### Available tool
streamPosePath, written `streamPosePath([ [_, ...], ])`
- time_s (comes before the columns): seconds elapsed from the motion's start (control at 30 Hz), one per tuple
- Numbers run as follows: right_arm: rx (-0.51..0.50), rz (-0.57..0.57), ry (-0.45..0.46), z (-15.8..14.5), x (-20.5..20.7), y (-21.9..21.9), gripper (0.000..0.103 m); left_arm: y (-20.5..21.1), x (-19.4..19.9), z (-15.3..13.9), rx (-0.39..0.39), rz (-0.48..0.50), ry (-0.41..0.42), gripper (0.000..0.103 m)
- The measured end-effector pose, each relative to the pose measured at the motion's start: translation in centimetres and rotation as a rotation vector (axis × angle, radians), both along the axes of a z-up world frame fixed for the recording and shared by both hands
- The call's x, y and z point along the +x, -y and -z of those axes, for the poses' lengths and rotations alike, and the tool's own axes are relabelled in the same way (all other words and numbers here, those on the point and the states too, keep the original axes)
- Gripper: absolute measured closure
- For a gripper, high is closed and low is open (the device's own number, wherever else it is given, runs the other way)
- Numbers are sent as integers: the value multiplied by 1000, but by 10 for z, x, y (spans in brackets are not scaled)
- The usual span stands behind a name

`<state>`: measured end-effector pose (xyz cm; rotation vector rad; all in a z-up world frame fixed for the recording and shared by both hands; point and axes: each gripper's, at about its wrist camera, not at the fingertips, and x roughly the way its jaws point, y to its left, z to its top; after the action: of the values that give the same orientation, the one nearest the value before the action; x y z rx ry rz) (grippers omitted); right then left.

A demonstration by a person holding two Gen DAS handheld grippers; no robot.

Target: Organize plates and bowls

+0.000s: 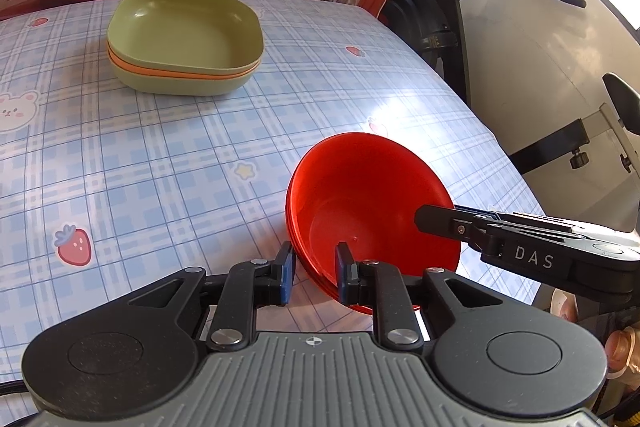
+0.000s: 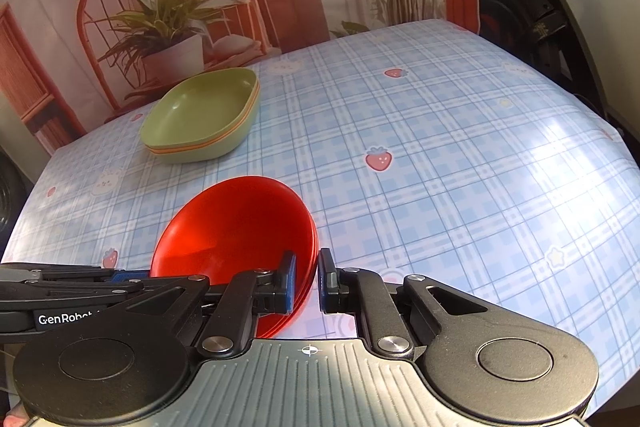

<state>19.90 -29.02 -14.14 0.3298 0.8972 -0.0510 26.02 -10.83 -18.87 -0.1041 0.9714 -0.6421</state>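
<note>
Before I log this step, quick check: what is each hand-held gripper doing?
Left hand-held gripper: closed on the near rim of the red bowls.
Right hand-held gripper: closed on the opposite rim of the same bowls.

Worktop (image 2: pixel 440 131) bare and passable right of red bowls (image 2: pixel 240 223). Stacked green dishes (image 2: pixel 200 119) block far left corner. Open cloth between the two stacks.

The right gripper (image 2: pixel 307 281) pinches the rim of the stacked red bowls (image 2: pixel 236 227), tilted above the checked tablecloth (image 2: pixel 440 147). The left gripper (image 2: pixel 132 277) reaches their opposite rim. Stacked green plates (image 2: pixel 200 115) sit farther back.
</note>
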Motion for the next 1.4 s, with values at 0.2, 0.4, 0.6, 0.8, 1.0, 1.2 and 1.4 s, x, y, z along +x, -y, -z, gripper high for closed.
streamPosePath([
  [0.2, 19, -6, 35, -9, 9, -3, 93, -8, 2, -6, -11, -25, 17, 82],
  [0.4, 52, -31, 61, -22, 34, -5, 93, -22, 12, -18, -32, -62, 39, 81],
  [0.6, 38, -76, 114, -43, 74, -18, 93, -34, 32, -40, -28, -92, 100, 81],
  [0.8, 34, -96, 158, -59, 126, -29, 93, -44, 67, -65, -12, -120, 180, 81],
  [1.0, 48, -111, 186, -57, 177, -38, 93, -53, 105, -69, -20, -156, 187, 81],
  [1.2, 15, -112, 155, -35, 205, -46, 94, -52, 130, -62, 31, -162, 181, 81],
  [1.4, 18, -111, 129, -15, 210, -45, 94, -47, 141, -47, 60, -151, 162, 80],
])
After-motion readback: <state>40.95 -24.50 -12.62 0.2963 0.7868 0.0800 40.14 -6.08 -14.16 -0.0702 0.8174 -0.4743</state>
